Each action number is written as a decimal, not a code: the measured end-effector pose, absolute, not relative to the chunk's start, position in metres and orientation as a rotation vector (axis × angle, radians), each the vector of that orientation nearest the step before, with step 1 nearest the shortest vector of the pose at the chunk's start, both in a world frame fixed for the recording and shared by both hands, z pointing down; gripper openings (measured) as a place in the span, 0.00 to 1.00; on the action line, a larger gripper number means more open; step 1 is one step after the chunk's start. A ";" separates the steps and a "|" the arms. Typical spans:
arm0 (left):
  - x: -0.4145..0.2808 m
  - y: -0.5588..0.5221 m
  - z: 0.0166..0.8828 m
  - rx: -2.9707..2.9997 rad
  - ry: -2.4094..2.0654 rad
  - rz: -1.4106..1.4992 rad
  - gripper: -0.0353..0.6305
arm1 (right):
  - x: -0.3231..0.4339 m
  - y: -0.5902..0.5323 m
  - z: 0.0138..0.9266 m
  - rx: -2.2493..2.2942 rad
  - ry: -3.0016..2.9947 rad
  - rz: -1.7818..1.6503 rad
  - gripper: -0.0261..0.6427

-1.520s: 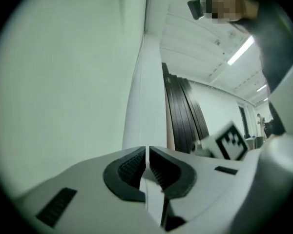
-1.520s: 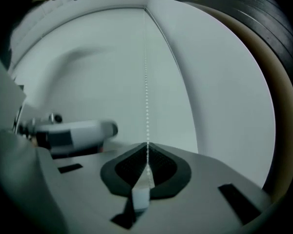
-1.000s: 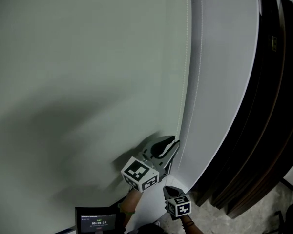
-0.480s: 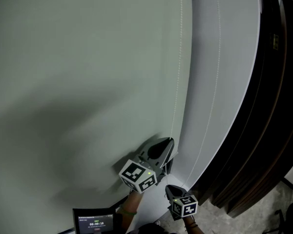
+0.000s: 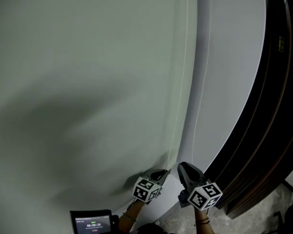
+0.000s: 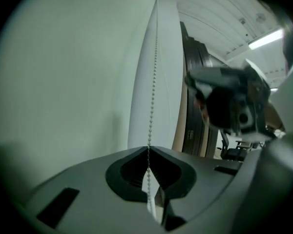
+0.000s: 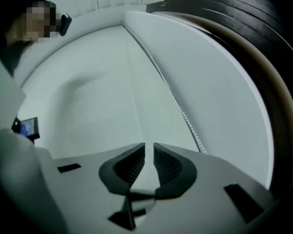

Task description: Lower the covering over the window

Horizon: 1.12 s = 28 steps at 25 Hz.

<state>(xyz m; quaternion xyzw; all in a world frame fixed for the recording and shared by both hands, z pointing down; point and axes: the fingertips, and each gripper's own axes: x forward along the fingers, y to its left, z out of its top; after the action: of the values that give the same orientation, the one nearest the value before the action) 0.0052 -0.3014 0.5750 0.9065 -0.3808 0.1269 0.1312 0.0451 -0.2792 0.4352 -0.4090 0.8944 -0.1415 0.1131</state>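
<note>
the left gripper [image 6: 148,150] has its fingers pressed together on the bead chain [image 6: 154,82]. the chain comes out of the pinch and runs straight up and away from the fingertips, along the edge of the blind [image 5: 78,82]. the blind is a pale greenish sheet to the left of those fingers, and it fills most of the head view. to the right of the chain is a strip of white wall [image 5: 229,57], and beyond that a dark door frame [image 5: 278,106].

the right gripper [image 7: 149,147] is on the right of the left one, nearer the wall (in the head view the two sets of fingertips are near each other but apart). its fingers have just been opening and now stand a narrow slit apart. nothing is pinched between the pads, and only a pale surface shows through the gap. a beaded strand of the chain runs up just to the right of its fingertips. to the left of the left gripper's marker cube [image 5: 146,189], a small screen [image 5: 90,222] glows at the bottom edge of the head view.
</note>
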 end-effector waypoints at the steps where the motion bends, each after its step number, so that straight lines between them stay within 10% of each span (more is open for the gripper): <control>1: 0.004 -0.298 0.591 2.604 -1.093 0.403 0.07 | 0.042 -0.281 0.419 -1.168 2.637 -0.380 0.11; 15: 0.031 -0.246 0.678 2.503 -0.949 0.651 0.06 | 0.018 -0.298 0.247 -0.962 2.569 0.070 0.15; 28: 0.000 -0.219 0.719 2.396 -0.932 0.642 0.07 | 0.021 -0.312 0.336 -1.098 2.642 -0.076 0.06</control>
<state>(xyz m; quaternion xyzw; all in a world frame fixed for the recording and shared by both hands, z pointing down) -0.0005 -0.2189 0.7195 0.8770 -0.3411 0.2350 0.2436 0.0213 -0.3116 0.3358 -0.3800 0.9141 -0.0264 0.1393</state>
